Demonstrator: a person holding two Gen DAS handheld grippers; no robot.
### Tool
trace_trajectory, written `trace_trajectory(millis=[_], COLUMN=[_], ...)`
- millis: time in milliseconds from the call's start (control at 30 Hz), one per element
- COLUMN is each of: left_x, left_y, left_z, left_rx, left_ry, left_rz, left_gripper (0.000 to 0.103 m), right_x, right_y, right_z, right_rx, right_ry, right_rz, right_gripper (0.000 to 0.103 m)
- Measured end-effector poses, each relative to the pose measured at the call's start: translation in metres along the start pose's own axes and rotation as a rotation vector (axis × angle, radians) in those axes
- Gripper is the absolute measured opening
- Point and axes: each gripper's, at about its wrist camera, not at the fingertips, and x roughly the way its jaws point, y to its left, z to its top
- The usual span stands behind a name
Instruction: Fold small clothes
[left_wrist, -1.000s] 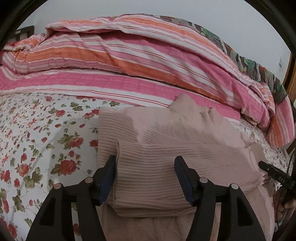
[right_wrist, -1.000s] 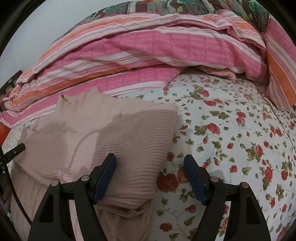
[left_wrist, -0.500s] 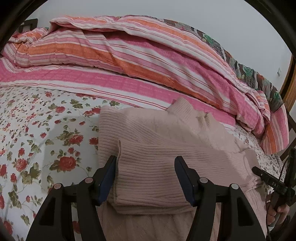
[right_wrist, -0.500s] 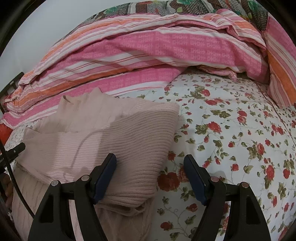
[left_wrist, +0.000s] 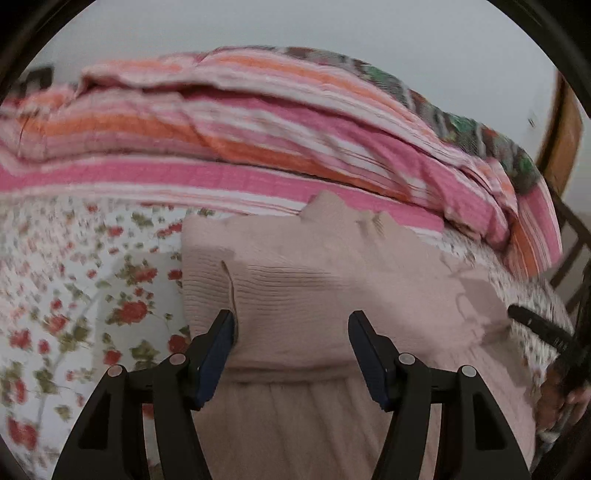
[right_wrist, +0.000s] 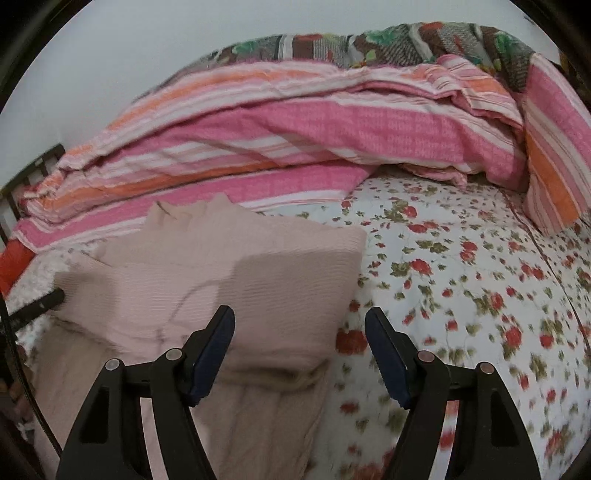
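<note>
A pale pink ribbed knit garment (left_wrist: 314, 288) lies folded on the flowered bedsheet (left_wrist: 74, 295); it also shows in the right wrist view (right_wrist: 229, 266), at the left. Its lower part spreads toward me under both grippers. My left gripper (left_wrist: 291, 325) is open and empty, over the garment's near fold. My right gripper (right_wrist: 300, 321) is open and empty, over the garment's right edge. The tip of the right gripper (left_wrist: 535, 325) shows at the right of the left wrist view.
A pink, orange and white striped quilt (right_wrist: 295, 129) is heaped along the back of the bed, also seen in the left wrist view (left_wrist: 221, 140). The flowered sheet (right_wrist: 461, 277) stretches to the right. A dark bed frame (right_wrist: 22, 184) stands at the far left.
Both grippers have pulled back and lifted a little from the garment, still open. The garment lies as it did.
</note>
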Motion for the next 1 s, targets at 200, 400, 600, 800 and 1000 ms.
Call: trace_trajectory(millis=[200,400,600,800,1000], left_x=[-0.044,-0.089,-0.117,-0.127,-0.123], left_y=[0.005,0.011,0.018,0.01,0.006], left_z=[-0.011,-0.064,-0.123,-0.154,-0.16], left_rx=[-0.024,-0.021,-0.075,-0.051,-0.063], left_ry=[-0.005,0.011,0.052,0.074,0.075], left_rz=[0.003,0.028,-0.01,-0.024,0.008], left_gripper=[0.061,0.069,0.071,0.071,0.065], right_x=[-0.068,-0.097,-0.115,-0.121,-0.112], right_y=[-0.01,-0.027,-0.015,-0.001,0.014], right_z=[-0.037,-0.089,-0.133,-0.163,-0.182], right_rx=[-0.052,0.006,0.019,0.018,-0.038], right_ry=[-0.036,0.08,0.068,0.045,0.024], right_rz=[-0.062,-0.025,0.06,0.12,0.073], right_gripper=[0.072,0.043,0.043,0.049,0.049])
